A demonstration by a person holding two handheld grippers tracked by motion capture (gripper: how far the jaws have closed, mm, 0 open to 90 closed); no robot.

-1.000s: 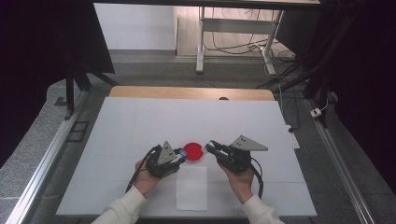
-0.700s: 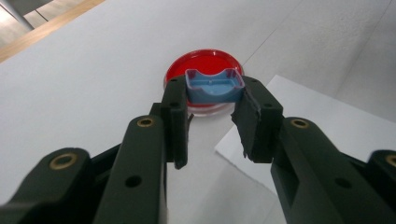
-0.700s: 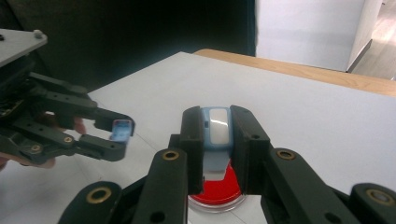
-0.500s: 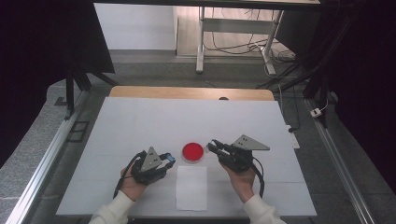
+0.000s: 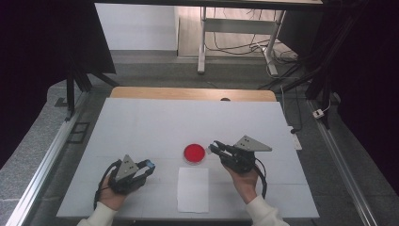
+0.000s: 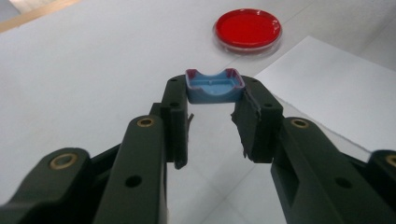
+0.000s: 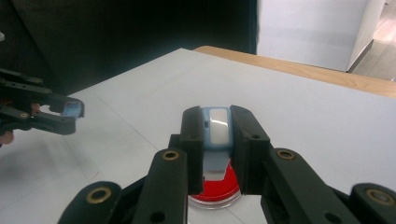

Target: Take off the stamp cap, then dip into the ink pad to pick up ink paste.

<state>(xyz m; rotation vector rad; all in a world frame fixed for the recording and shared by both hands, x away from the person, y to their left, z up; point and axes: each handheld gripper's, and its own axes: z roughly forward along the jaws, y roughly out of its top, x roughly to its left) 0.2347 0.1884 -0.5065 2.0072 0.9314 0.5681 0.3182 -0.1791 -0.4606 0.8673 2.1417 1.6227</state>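
A red round dish (image 5: 194,153) lies at the table's middle front, with a white paper sheet (image 5: 193,188) just in front of it. My left gripper (image 5: 147,165) is at the front left, apart from the dish, and is shut on a small blue cap-like piece (image 6: 214,88) at its jaw tips (image 6: 214,95). Past that piece lie the dish (image 6: 247,29) and the sheet (image 6: 336,98). My right gripper (image 5: 212,147) is at the dish's right edge. In its own view it (image 7: 215,126) is shut on a pale blue oblong piece (image 7: 215,122) over the dish (image 7: 219,189).
The white tabletop (image 5: 155,122) stretches wide behind the dish, ending in a wooden edge (image 5: 188,93) at the back. Metal rails (image 5: 51,155) run along both sides. In the right gripper view, the left gripper (image 7: 70,111) is off to the left.
My left gripper has drawn away from the red dish, leftward and nearer the front edge, carrying the blue cap-like piece. The right gripper has stayed by the dish.
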